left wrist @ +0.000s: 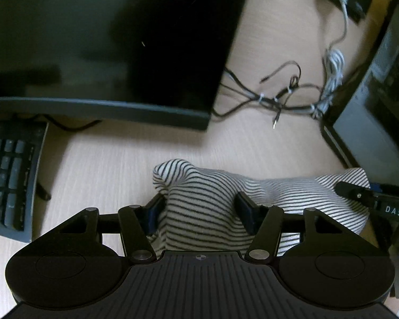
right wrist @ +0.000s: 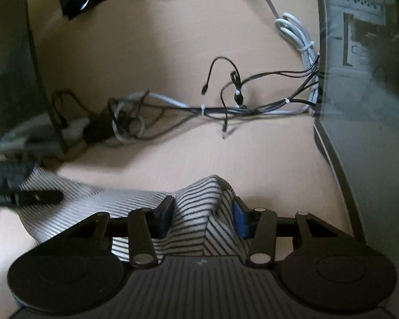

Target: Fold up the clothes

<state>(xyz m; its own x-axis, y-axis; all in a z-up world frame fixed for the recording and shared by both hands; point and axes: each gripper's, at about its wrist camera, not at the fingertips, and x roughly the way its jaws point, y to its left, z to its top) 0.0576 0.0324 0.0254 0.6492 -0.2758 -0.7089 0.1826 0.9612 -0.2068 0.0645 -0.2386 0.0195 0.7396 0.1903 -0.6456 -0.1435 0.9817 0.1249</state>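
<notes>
A white garment with thin black stripes (left wrist: 204,202) lies bunched on the pale wooden desk (left wrist: 135,159). My left gripper (left wrist: 200,212) has its jaws apart with a raised fold of the striped cloth between them. My right gripper (right wrist: 203,216) also has a hump of the striped garment (right wrist: 196,210) between its parted jaws. A fingertip of the right gripper (left wrist: 356,192) shows at the right edge of the left wrist view, resting on the cloth. A fingertip of the left gripper (right wrist: 37,198) shows at the left of the right wrist view.
A dark monitor (left wrist: 106,40) stands behind, with a keyboard (left wrist: 10,175) at the left. A tangle of black and white cables (left wrist: 292,98) lies on the desk at the back. A computer case (right wrist: 367,93) stands at the right.
</notes>
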